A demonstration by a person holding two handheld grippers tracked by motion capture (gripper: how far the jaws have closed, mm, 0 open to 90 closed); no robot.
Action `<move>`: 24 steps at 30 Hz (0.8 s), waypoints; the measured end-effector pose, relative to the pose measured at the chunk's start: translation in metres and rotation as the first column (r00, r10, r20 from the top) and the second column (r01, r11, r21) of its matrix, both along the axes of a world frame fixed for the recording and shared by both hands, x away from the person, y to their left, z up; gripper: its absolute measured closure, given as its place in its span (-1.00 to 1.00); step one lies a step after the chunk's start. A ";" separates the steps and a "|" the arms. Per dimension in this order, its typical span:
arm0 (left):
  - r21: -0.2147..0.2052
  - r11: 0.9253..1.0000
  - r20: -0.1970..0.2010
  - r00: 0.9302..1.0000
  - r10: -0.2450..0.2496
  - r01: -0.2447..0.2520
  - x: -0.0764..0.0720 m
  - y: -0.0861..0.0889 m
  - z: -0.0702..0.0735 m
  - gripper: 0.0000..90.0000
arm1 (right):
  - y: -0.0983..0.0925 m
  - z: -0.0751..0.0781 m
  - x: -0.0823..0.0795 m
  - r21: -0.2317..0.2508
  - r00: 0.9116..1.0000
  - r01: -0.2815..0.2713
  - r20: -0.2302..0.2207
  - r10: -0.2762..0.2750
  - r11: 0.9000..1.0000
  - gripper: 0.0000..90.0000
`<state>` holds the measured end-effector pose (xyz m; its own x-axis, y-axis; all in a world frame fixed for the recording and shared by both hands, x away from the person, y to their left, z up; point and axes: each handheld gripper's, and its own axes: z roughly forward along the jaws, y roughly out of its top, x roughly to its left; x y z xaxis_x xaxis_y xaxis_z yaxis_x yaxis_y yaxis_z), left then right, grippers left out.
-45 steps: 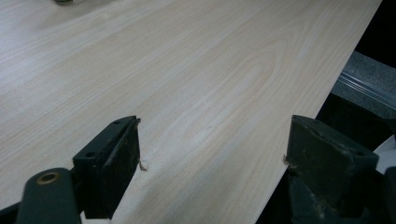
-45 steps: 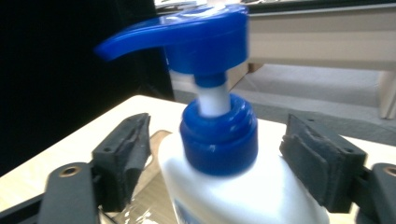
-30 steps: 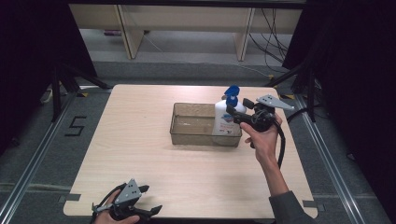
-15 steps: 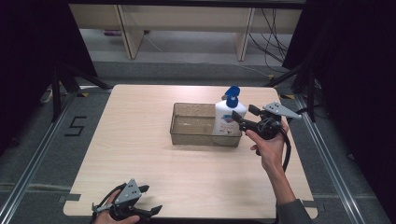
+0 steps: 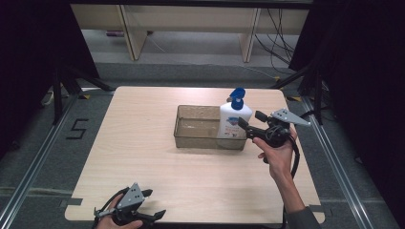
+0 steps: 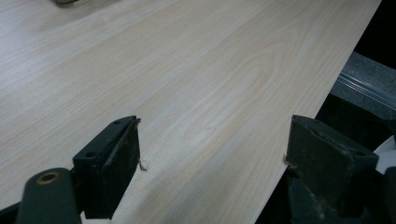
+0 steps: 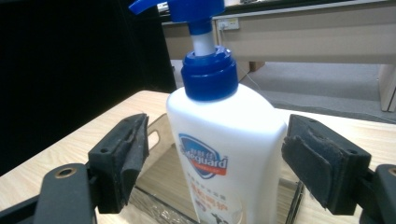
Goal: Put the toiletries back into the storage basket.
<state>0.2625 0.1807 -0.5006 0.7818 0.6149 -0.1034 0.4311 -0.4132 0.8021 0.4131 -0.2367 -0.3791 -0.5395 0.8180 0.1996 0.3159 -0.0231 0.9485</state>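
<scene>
- Bottle (image 5: pixel 234 119): white plastic pump bottle with a blue collar and a blue pump head, its spout pointing off to one side; a blue and red shield label on the front (image 7: pixel 223 154)
- It stands upright inside the tray, at the tray's right end as the high view shows it
- Tray (image 5: pixel 198 138): clear, greyish, rectangular, with low walls, open at the top; it sits flat on the wooden table, right of the middle; apart from the bottle it looks empty
</scene>
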 end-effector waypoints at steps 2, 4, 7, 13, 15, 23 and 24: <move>0.009 1.000 0.004 1.000 -0.002 0.002 0.000 0.001 0.000 -0.62 | 0.000 -0.001 -0.001 -0.007 1.000 -0.006 0.003 0.006 1.000 -0.53; -0.002 1.000 0.000 1.000 0.001 -0.001 0.000 0.000 0.000 -0.62 | 0.001 -0.001 -0.003 0.000 1.000 -0.011 0.000 0.011 1.000 -0.55; 0.004 1.000 0.005 1.000 0.004 -0.004 0.000 0.000 0.000 -0.62 | 0.002 -0.002 -0.005 -0.007 1.000 -0.018 0.005 0.018 1.000 -0.58; 0.000 1.000 0.001 1.000 0.000 0.000 0.000 0.000 0.000 -0.62 | 0.004 -0.003 -0.011 0.001 1.000 -0.022 -0.005 0.022 1.000 -0.60; 0.000 1.000 0.001 1.000 -0.001 0.001 0.000 0.000 0.000 -0.62 | 0.003 -0.004 -0.013 -0.014 1.000 -0.027 0.002 0.027 1.000 -0.61; 0.006 1.000 0.007 1.000 0.004 -0.004 0.000 0.000 0.000 -0.62 | 0.005 -0.007 -0.017 0.003 0.999 -0.044 -0.007 0.044 0.999 -0.61; 0.003 1.000 0.007 1.000 0.006 -0.006 0.000 0.000 0.000 -0.62 | 0.004 -0.006 -0.018 -0.013 0.999 -0.039 -0.010 0.039 0.999 -0.61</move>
<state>0.2626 0.1807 -0.5010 0.7787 0.6199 -0.0962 0.4283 -0.4132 0.8036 0.3949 -0.2323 -0.3852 -0.5688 0.7991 0.1948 0.3257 0.0013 0.9455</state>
